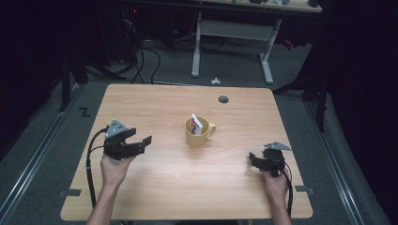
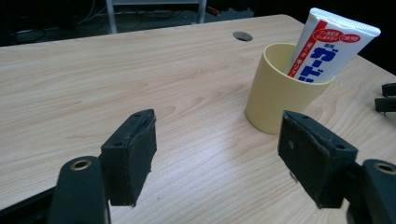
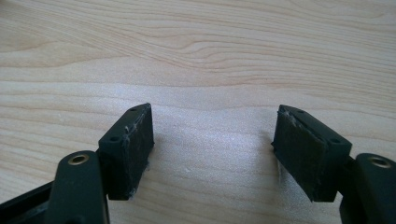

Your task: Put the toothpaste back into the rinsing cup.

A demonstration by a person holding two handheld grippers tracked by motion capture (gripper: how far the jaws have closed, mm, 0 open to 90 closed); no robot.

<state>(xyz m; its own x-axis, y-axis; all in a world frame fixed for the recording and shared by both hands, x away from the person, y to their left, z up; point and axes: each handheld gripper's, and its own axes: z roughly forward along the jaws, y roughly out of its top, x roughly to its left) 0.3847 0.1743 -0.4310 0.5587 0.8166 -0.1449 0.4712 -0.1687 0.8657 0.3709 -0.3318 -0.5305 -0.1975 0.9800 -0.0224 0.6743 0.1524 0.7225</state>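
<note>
A: How do we hold our hands right now?

B: Our left hand (image 1: 114, 165) comes up from the near edge of the table (image 1: 155, 197), forearm angled slightly inward, and it carries the left gripper (image 1: 142, 143) with the jaws pointing across the wood toward the middle. Our right hand (image 1: 274, 180) sits low near the right edge, wrist bent, with the right gripper (image 1: 253, 159) tipped down at the tabletop.

A: And the left claw?

B: We see it spread wide in the left gripper view (image 2: 217, 149). Nothing lies between the pads, and they touch nothing; only bare wood shows in the gap.

A: Where is the cup from there?

B: The yellow mug (image 2: 275, 93) stands upright ahead of our left claw and off to its right jaw's side, apart from it. A toothpaste tube (image 2: 334, 46) leans inside it, its flat crimped end sticking up above the rim. From above, the mug (image 1: 198, 133) sits between our two claws, nearer the left one, handle turned toward the right one, with the tube (image 1: 196, 124) poking out.

A: And the right claw?

B: Also spread apart (image 3: 212, 144), holding nothing. It looks down at plain wood close beneath it; whether the pad tips touch the surface we cannot tell. The mug is well off to its side.
</note>
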